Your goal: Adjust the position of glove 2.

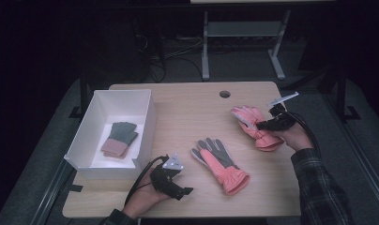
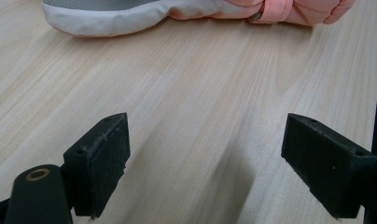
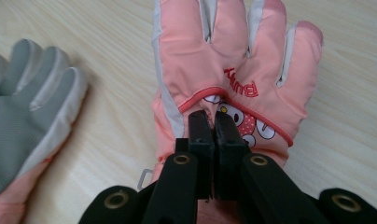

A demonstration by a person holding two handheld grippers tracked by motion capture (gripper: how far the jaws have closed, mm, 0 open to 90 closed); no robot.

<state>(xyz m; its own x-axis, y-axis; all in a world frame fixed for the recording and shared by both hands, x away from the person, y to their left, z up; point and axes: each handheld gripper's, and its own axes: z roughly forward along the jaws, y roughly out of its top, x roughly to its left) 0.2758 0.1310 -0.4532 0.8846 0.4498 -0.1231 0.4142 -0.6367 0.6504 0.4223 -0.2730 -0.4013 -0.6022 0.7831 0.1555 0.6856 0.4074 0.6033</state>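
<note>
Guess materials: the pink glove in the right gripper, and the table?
Pink glove: looks like smooth woven synthetic shell, padded, slight sheen, stitched seams, printed cartoon patch; exact fabric unclear. Right gripper pinches its back. Table: pale wood grain, matte, probably laminate or veneer.

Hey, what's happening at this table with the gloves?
A person works two handheld grippers at a wooden table. The right gripper is shut on the back of a pink glove, pinching its fabric. The left gripper rests open over bare wood near the front edge. A second pink glove lies palm up mid-table, and a green glove sits in the white box.
</note>
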